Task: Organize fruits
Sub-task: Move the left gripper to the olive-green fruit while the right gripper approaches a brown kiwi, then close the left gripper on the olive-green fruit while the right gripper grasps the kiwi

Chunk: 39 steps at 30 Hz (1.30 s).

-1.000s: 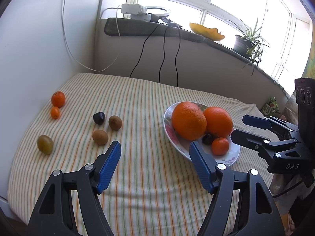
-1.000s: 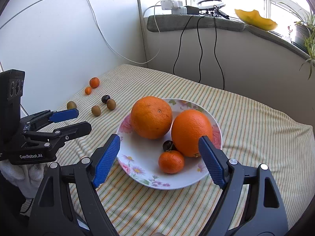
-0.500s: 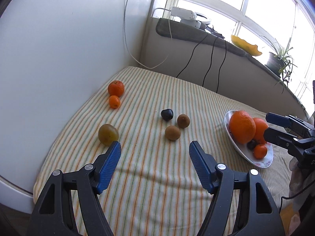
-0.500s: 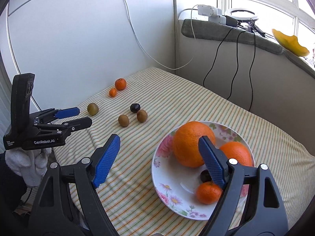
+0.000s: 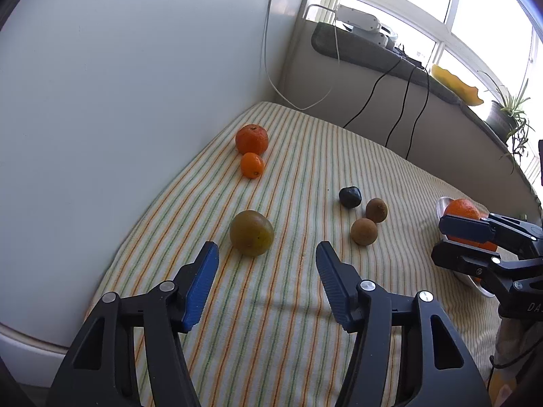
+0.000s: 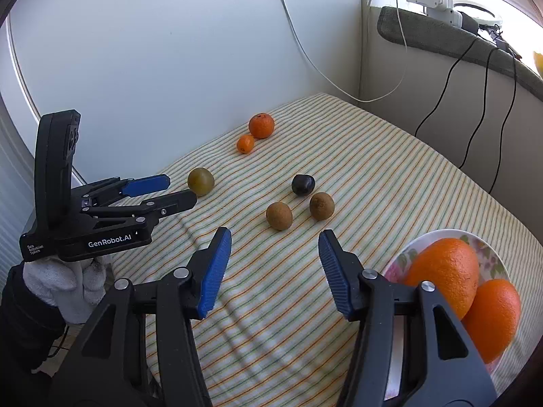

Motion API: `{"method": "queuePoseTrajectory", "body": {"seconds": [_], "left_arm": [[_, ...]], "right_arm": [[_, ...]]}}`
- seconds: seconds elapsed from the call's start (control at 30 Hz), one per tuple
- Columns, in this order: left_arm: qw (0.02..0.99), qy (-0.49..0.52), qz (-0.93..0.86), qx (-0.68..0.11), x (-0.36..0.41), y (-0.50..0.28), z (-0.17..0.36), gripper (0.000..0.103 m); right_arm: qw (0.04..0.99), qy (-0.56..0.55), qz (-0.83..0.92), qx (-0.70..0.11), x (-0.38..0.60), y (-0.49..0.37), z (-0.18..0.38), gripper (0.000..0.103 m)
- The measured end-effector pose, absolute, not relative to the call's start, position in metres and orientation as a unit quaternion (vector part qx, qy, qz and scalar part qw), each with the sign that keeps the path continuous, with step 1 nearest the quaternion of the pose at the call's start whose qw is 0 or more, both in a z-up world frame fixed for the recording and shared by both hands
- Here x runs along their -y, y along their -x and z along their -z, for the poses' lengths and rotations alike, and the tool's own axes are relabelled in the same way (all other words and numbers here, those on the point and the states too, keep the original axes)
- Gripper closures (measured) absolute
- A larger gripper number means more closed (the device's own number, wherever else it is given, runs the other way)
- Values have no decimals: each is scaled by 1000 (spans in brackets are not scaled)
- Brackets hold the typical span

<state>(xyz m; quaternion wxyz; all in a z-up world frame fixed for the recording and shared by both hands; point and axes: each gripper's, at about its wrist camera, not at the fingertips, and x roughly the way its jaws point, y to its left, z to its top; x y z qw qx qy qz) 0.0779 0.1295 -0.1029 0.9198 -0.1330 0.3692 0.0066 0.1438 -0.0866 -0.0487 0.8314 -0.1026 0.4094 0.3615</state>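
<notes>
left gripper point(image 5: 266, 261) jaws wide and empty, lined up on the green fruit point(image 5: 251, 233) near the surface's left edge; right gripper point(image 6: 275, 257) likewise.

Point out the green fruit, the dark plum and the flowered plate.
green fruit point(image 5: 251, 233), left wrist view, middle of its skin
dark plum point(image 6: 303, 185), right wrist view, its top
flowered plate point(image 6: 488, 254), right wrist view, bare rim

We see the plate point(image 6: 437, 237) cut by the right edge; the right claw point(image 5: 456, 242) hides most of it.
</notes>
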Motion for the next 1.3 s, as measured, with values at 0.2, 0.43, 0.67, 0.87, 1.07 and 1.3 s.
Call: {"method": "queuePoseTrajectory", "body": {"seconds": [0.2, 0.43, 0.67, 0.87, 1.07, 1.3], "left_arm": [[916, 137, -4, -377, -136, -85, 110, 52], [914, 136, 4, -382, -136, -91, 113, 58], [911, 138, 1, -389, -137, -99, 120, 60], [909, 140, -4, -392, -139, -100, 122, 69], [910, 139, -4, -391, -139, -101, 122, 73], [911, 139, -3, -388, -138, -100, 121, 75]], "right_arm": [[823, 99, -355, -432, 68, -159, 67, 61], [819, 100, -341, -451, 58, -175, 82, 64], [815, 107, -339, -457, 53, -180, 90, 65], [812, 117, -337, -461, 45, -182, 98, 69], [811, 123, -334, -464, 42, -185, 103, 75], [812, 120, -336, -462, 41, -185, 102, 76]]}}
